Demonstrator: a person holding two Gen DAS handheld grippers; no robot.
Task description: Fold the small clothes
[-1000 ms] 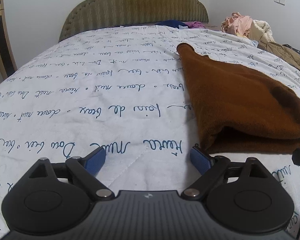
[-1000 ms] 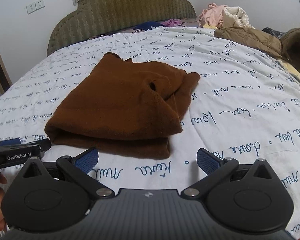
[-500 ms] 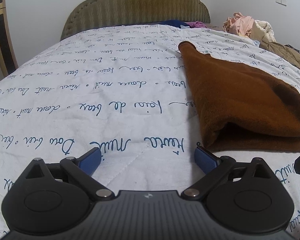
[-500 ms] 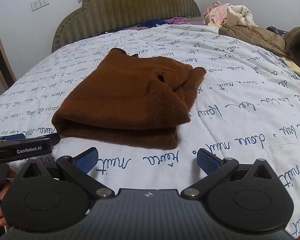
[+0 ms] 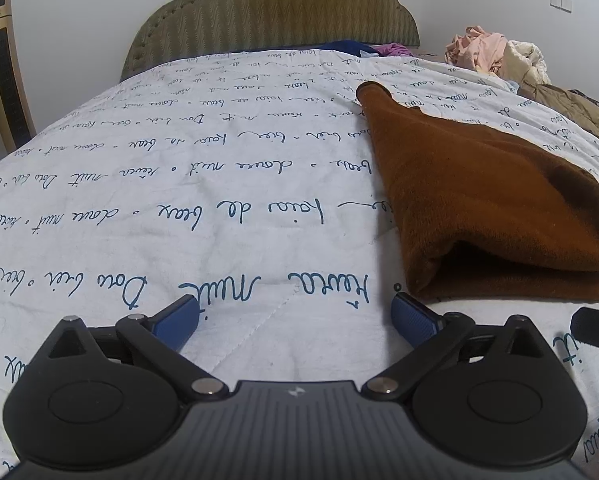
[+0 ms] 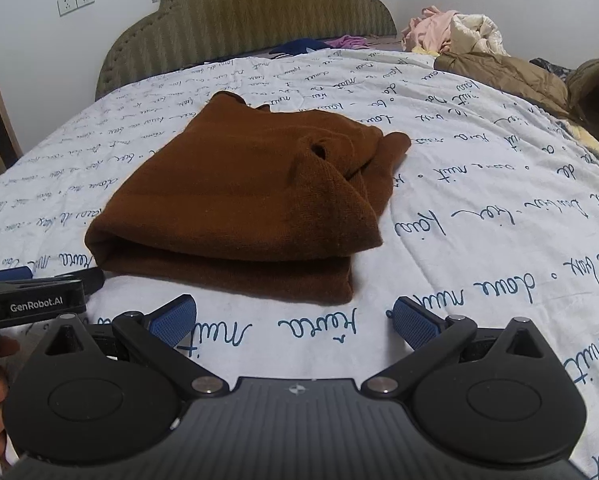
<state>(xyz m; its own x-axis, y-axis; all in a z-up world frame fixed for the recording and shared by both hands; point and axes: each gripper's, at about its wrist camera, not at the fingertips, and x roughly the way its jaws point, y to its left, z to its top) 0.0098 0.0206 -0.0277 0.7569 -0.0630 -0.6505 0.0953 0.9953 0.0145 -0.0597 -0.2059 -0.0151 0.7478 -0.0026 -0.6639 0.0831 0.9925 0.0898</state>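
Note:
A brown knit garment (image 6: 251, 200) lies folded on the white bedspread (image 6: 479, 220) with blue script. In the left wrist view the garment (image 5: 487, 200) sits to the right, its folded edge toward me. My left gripper (image 5: 295, 316) is open and empty, just short of the garment's near left corner. My right gripper (image 6: 295, 316) is open and empty, a little in front of the garment's near edge. The left gripper's body (image 6: 31, 300) shows at the left of the right wrist view.
An olive padded headboard (image 5: 271, 16) stands at the far end. A pile of pink and cream clothes (image 6: 451, 32) and a tan jacket (image 6: 511, 76) lie at the far right. A gold-framed chair (image 5: 3, 68) stands left of the bed.
Both grippers have drawn back a little from the garment and risen slightly. The garment has not moved. Both grippers stay open.

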